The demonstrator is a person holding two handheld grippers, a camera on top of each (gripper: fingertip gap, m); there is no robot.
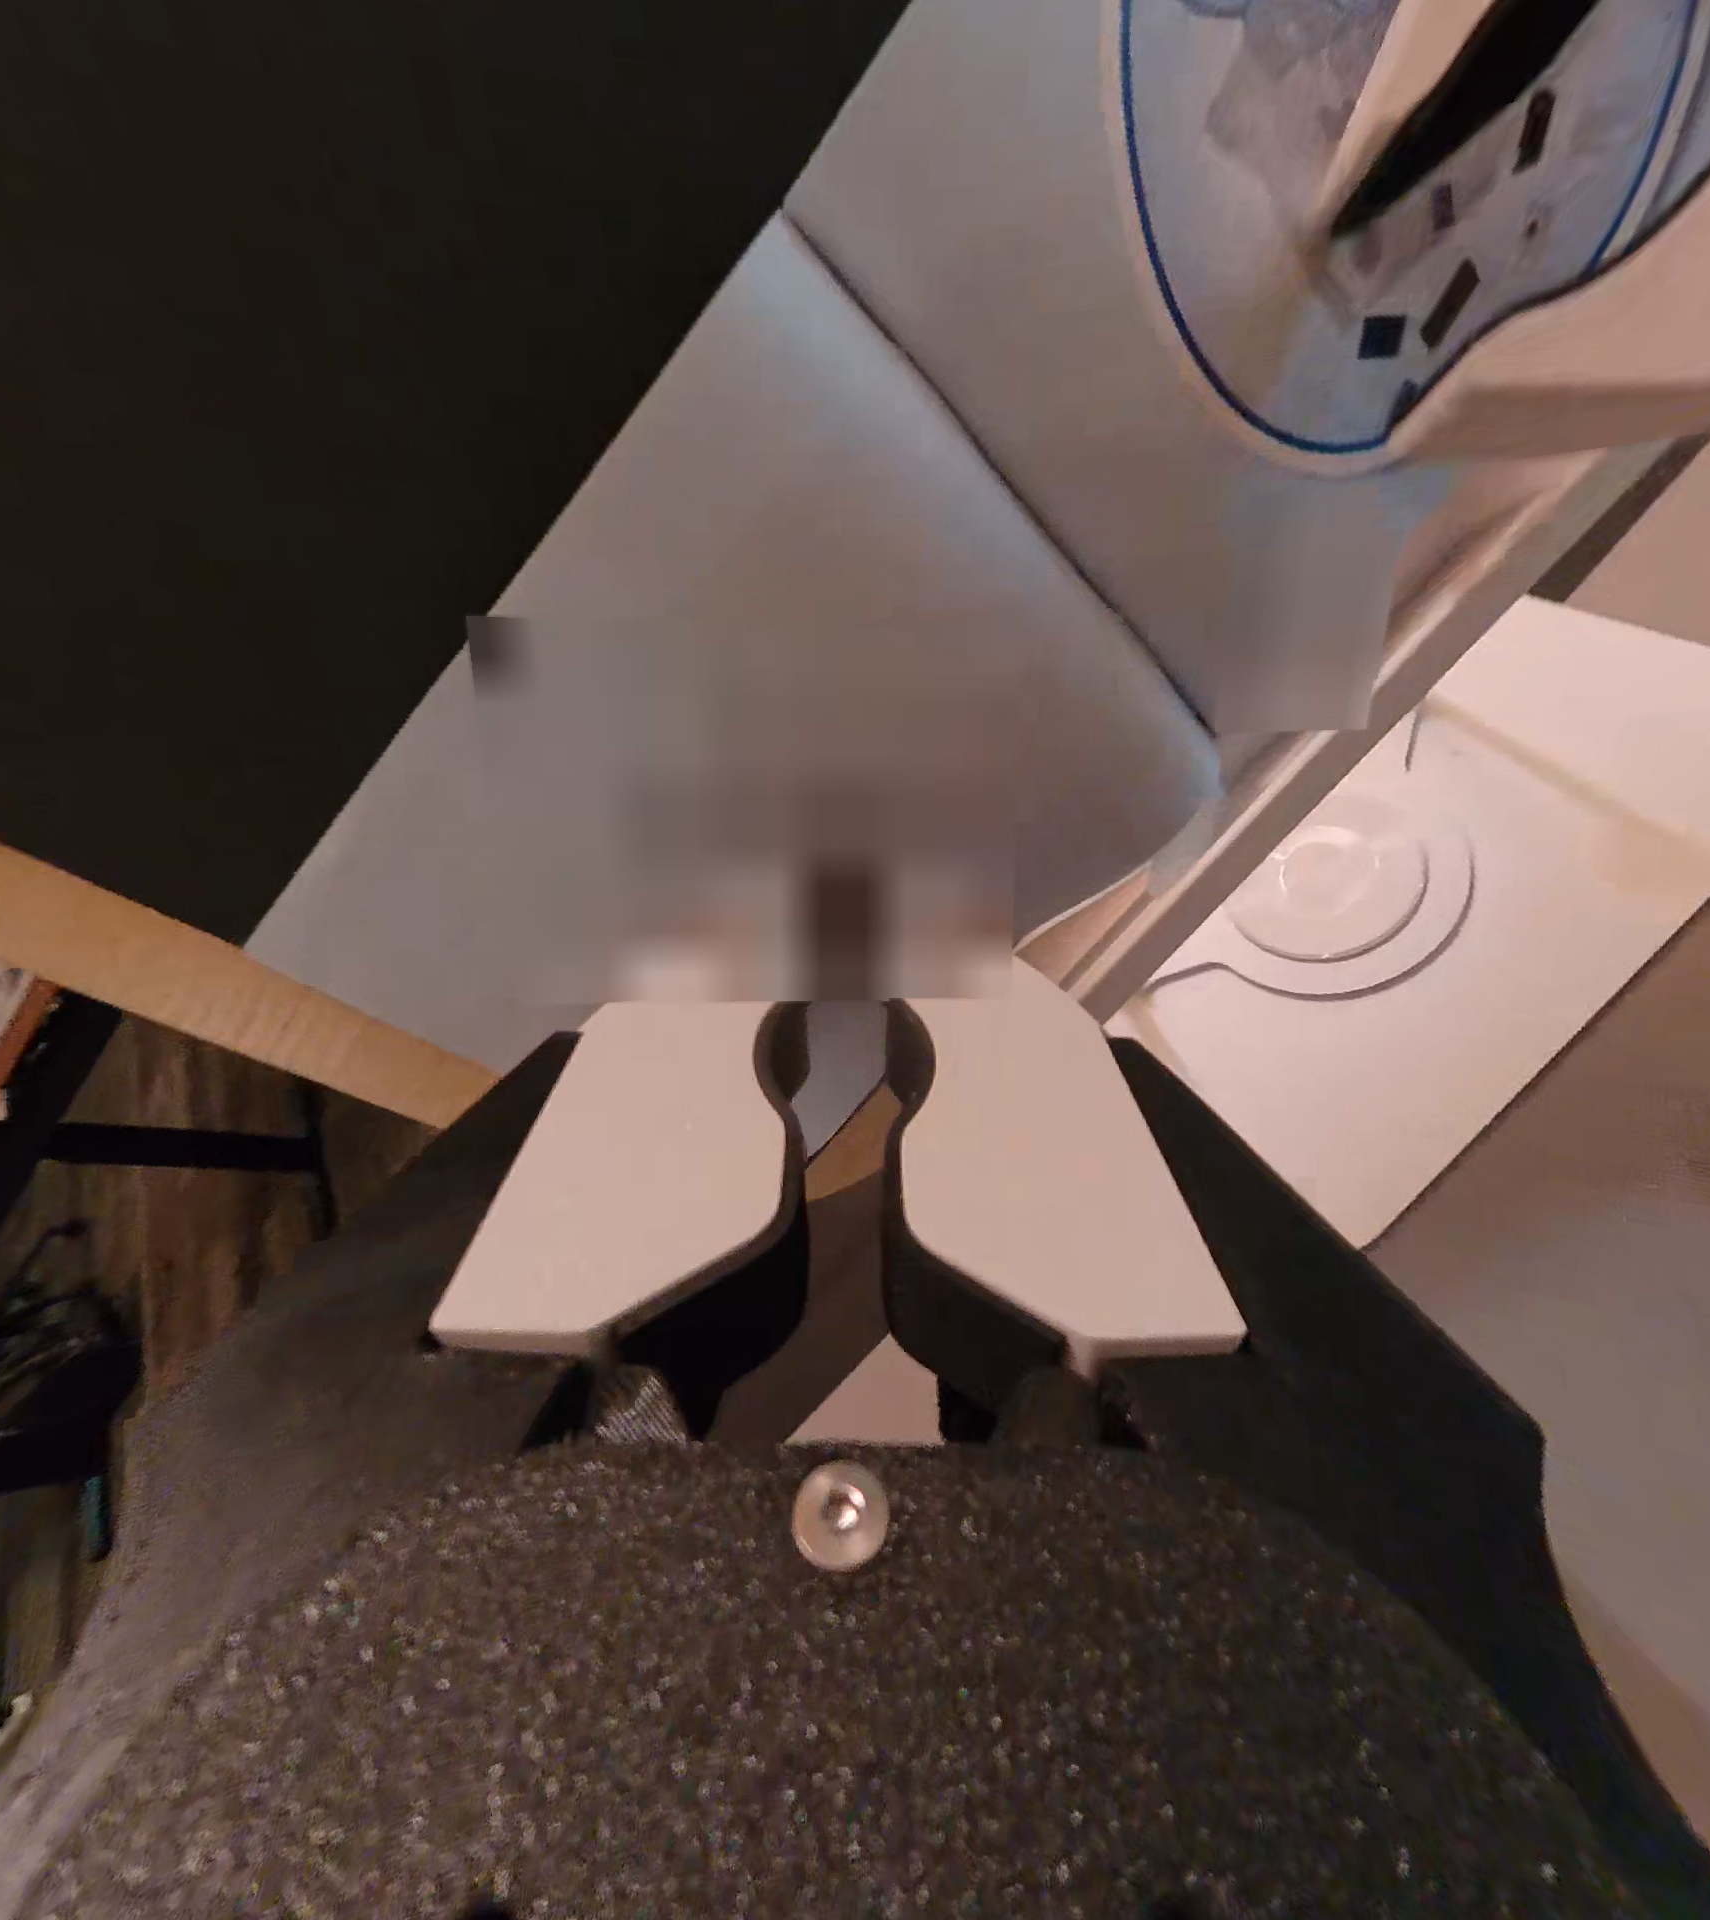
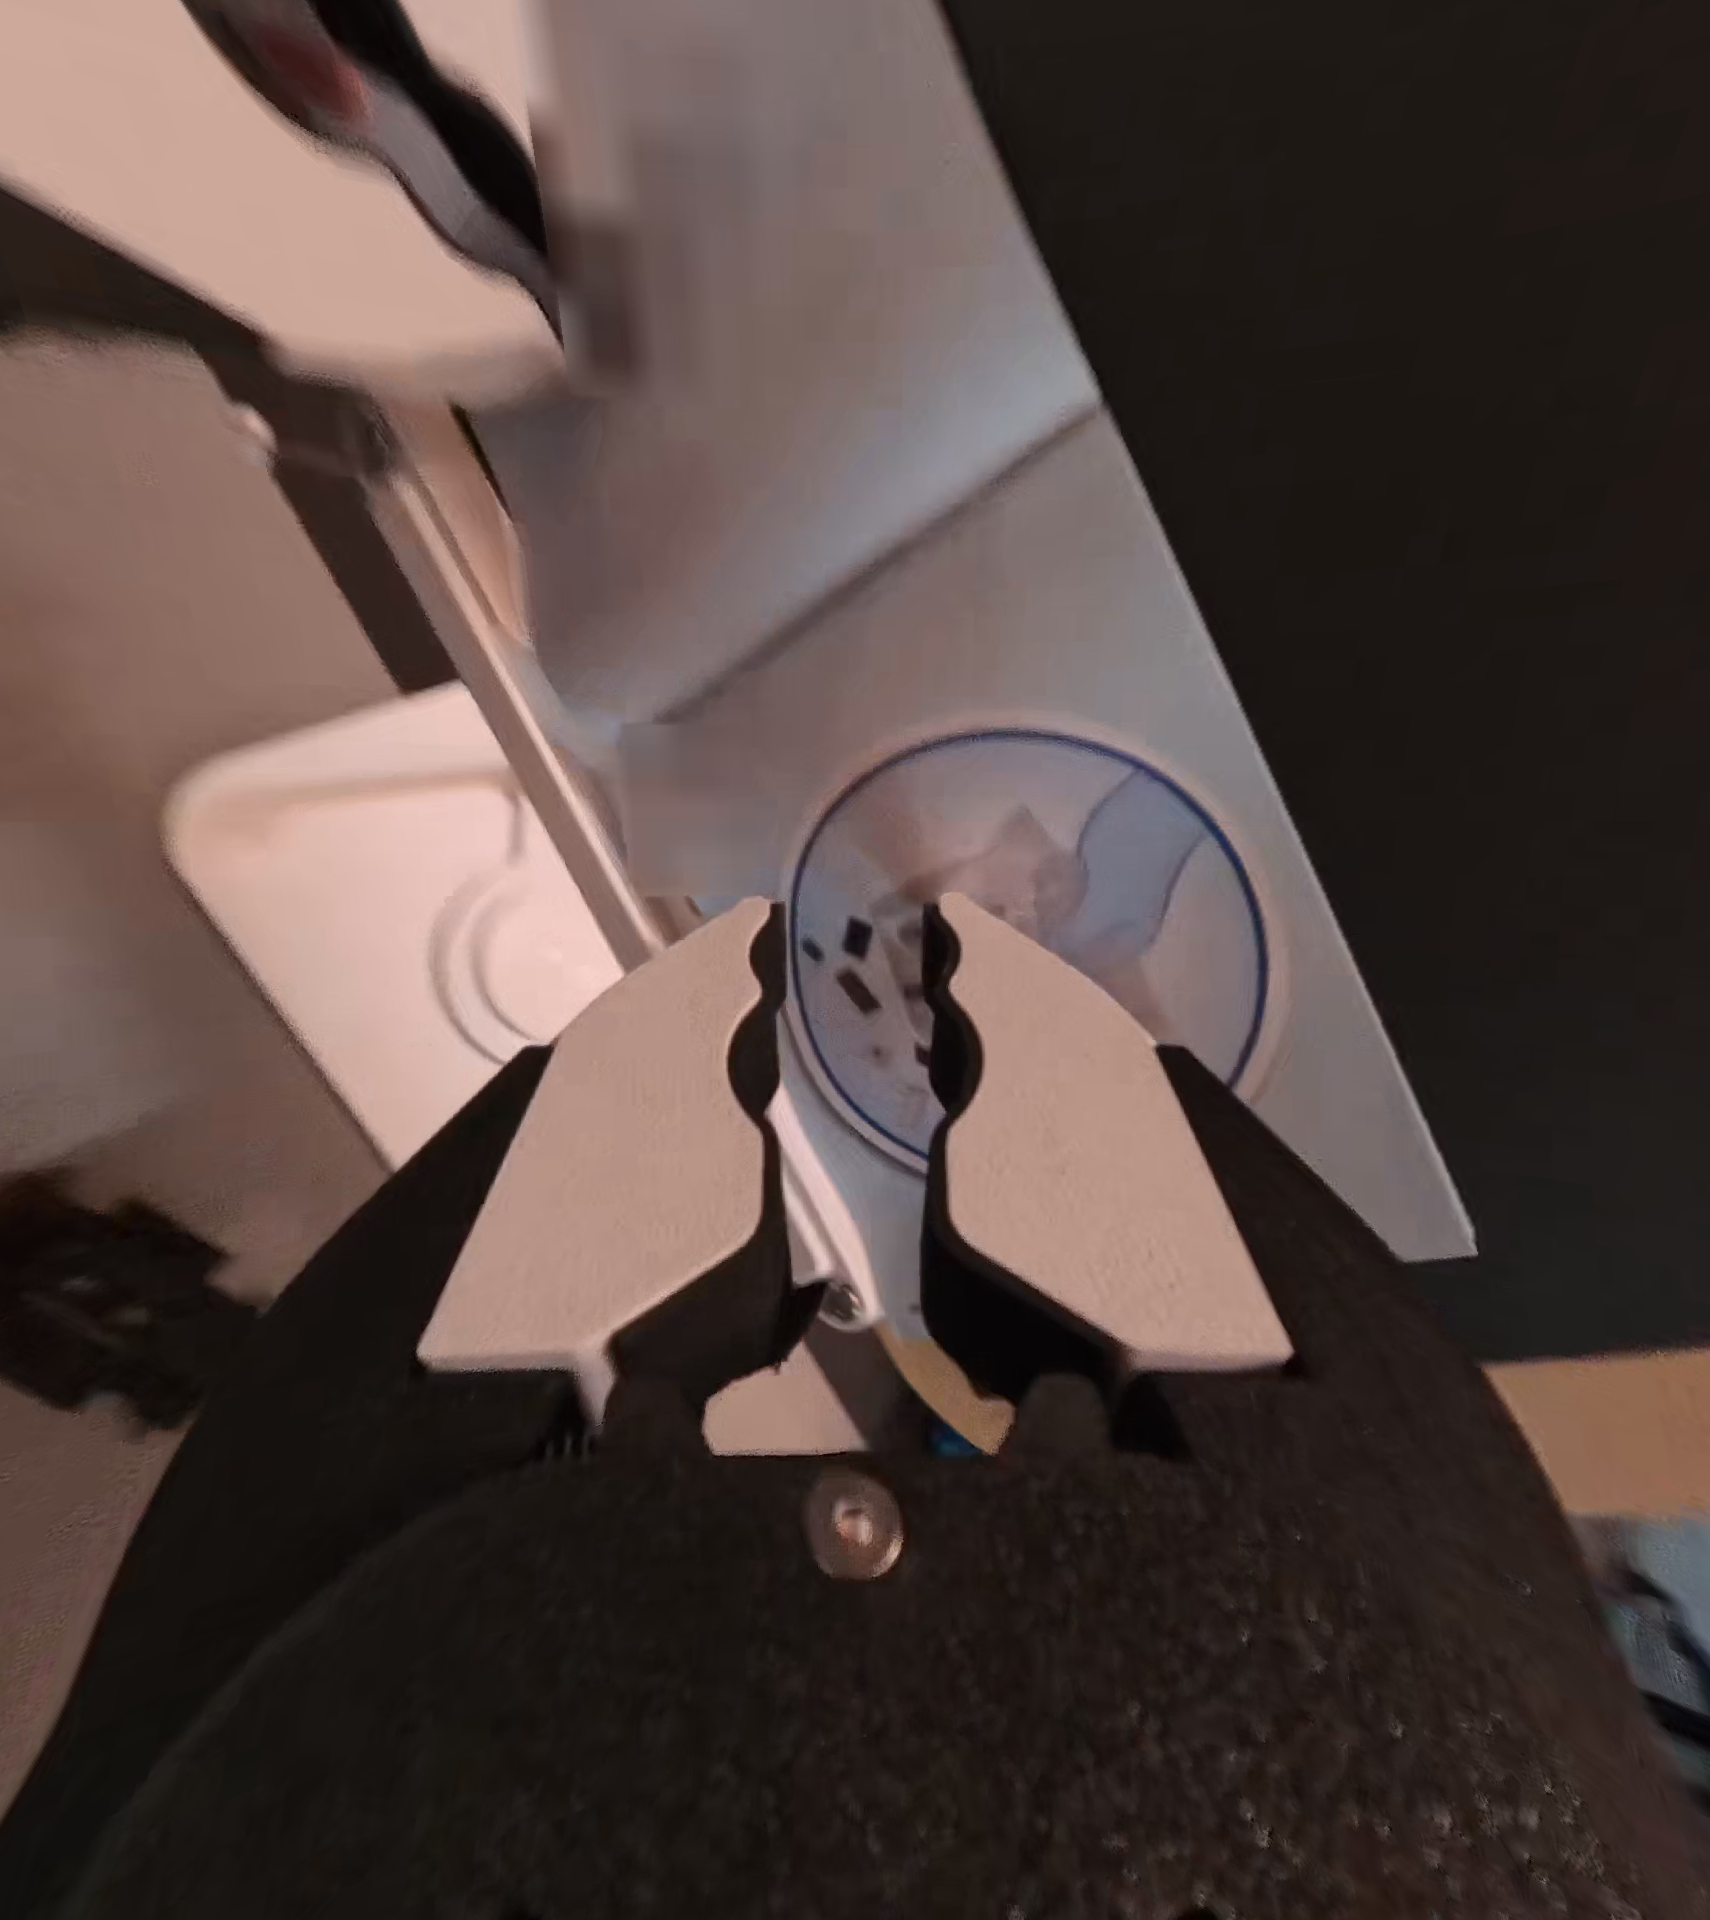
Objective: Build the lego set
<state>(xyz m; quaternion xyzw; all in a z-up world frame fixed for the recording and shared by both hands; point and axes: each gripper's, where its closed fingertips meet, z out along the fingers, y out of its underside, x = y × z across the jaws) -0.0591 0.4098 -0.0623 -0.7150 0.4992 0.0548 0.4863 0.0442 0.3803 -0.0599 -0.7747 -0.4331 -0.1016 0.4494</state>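
Note:
My left gripper (image 1: 843, 1023) has white fingers (image 1: 643, 1174) with a narrow gap; a blurred patch hides the tips. It points at a white sheet (image 1: 778, 520). A blue-rimmed white plate (image 1: 1194, 343) at the top right holds small dark Lego pieces (image 1: 1450, 296), with the other gripper over it. My right gripper (image 2: 853, 914) is open and empty, its tips just in front of that plate (image 2: 1194, 935) and its dark pieces (image 2: 856, 940). A cluster of black Lego (image 2: 72, 1309) lies on the table at the lower left.
A white stand base (image 1: 1453, 904) with a slanted metal pole (image 1: 1350, 779) sits beside the sheet; it also shows in the right wrist view (image 2: 342, 883). The wooden table edge (image 1: 155, 966) runs at the left, with dark space beyond. The left gripper shows blurred at the top left of the right wrist view (image 2: 415, 156). Across from one pair of fingers to the other is roughly 11 centimeters.

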